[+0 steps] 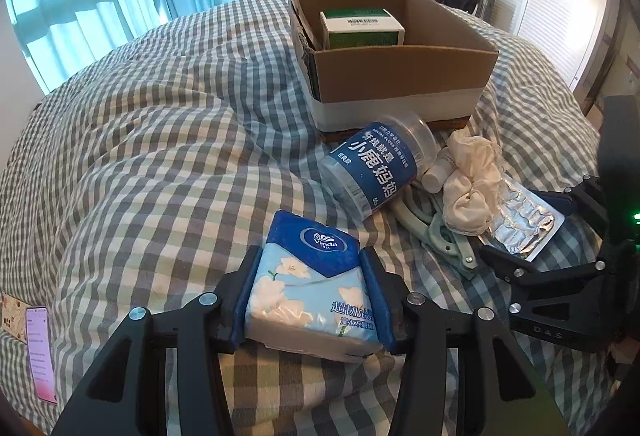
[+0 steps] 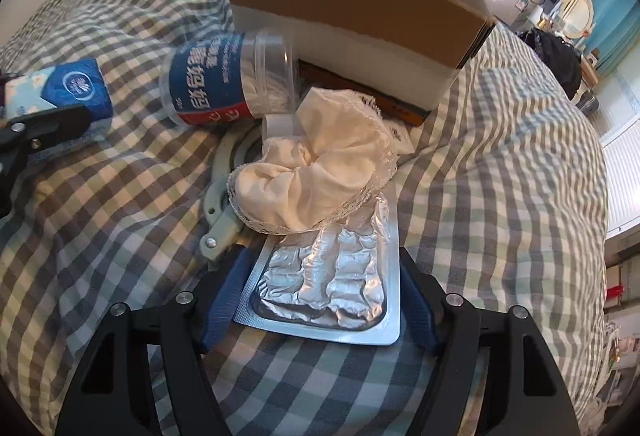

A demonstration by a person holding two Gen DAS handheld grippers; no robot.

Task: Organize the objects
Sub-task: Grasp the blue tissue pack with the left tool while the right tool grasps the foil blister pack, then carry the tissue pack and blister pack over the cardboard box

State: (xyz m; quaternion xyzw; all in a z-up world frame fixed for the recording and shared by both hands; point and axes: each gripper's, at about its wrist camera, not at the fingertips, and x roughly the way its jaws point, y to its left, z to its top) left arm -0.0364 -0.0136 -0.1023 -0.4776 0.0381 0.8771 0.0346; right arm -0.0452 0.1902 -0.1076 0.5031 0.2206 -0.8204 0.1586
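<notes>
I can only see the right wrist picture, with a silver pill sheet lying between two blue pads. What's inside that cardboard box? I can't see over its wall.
Observer: A green and white carton sits inside the cardboard box, near its far left corner.
Visitor: And that blue packet at my left edge, is something gripping it?
Observer: Yes, the left hand-held gripper clamps that tissue pack by both its sides.
Visitor: Anything else I'm missing?
Observer: A phone with a lit pink screen lies at the left edge of the bed.
</notes>
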